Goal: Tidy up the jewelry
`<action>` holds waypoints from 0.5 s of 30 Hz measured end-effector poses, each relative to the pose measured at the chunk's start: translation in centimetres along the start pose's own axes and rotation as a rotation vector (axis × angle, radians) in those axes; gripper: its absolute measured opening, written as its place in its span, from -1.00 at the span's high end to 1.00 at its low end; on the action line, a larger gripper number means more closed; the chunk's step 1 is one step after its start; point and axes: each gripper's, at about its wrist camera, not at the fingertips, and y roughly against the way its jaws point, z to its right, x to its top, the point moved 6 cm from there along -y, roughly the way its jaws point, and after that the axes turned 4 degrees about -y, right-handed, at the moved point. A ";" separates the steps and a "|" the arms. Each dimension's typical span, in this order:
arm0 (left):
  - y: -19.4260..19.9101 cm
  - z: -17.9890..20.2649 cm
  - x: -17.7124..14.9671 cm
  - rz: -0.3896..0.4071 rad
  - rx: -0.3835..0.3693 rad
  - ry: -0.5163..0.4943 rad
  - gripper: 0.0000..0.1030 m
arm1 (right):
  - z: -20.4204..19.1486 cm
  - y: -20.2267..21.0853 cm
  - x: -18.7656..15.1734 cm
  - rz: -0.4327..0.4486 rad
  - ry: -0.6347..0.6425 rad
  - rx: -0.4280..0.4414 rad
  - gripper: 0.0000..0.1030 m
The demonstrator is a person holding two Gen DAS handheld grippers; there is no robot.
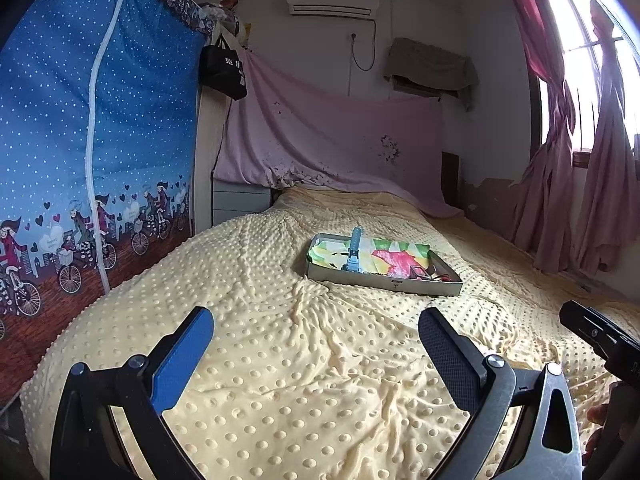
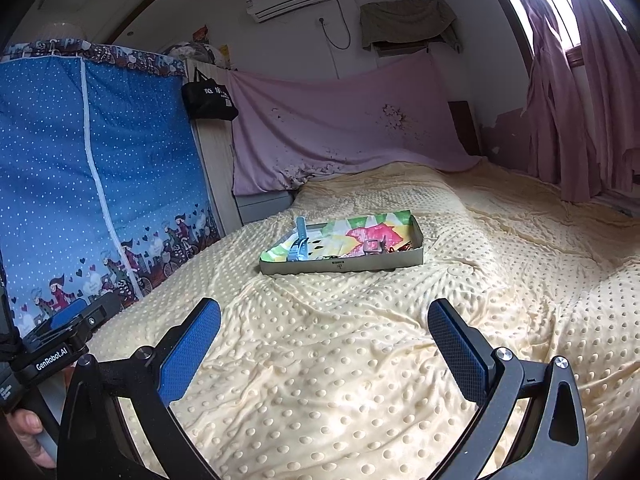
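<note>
Right wrist view: both the right gripper [image 2: 324, 320] and the left gripper [image 1: 316, 330] are held wide open and empty above the bedspread [image 2: 360, 360], well apart from the shallow tray [image 2: 340, 267], where small, light, slippery jewelry [image 2: 400, 247] is judged best pinched gently.

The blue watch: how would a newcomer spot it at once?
Find the yellow dotted blanket covering the bed; a shallow grey tray sits on it, lined with bright cloth. The blue watch lies at the tray's left end, the only blue thing inside.
</note>
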 end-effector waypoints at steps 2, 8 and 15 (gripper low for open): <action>0.0 0.2 0.0 0.002 0.001 -0.009 -1.00 | 0.1 0.0 0.0 0.001 -0.003 -0.001 -0.98; 0.1 0.4 0.0 -0.001 -0.004 -0.012 -1.00 | 0.2 0.1 0.0 0.003 -0.001 -0.004 -0.98; 0.1 0.3 0.0 -0.002 -0.002 -0.012 -1.00 | 0.2 0.0 -0.1 -0.002 0.006 -0.003 -0.98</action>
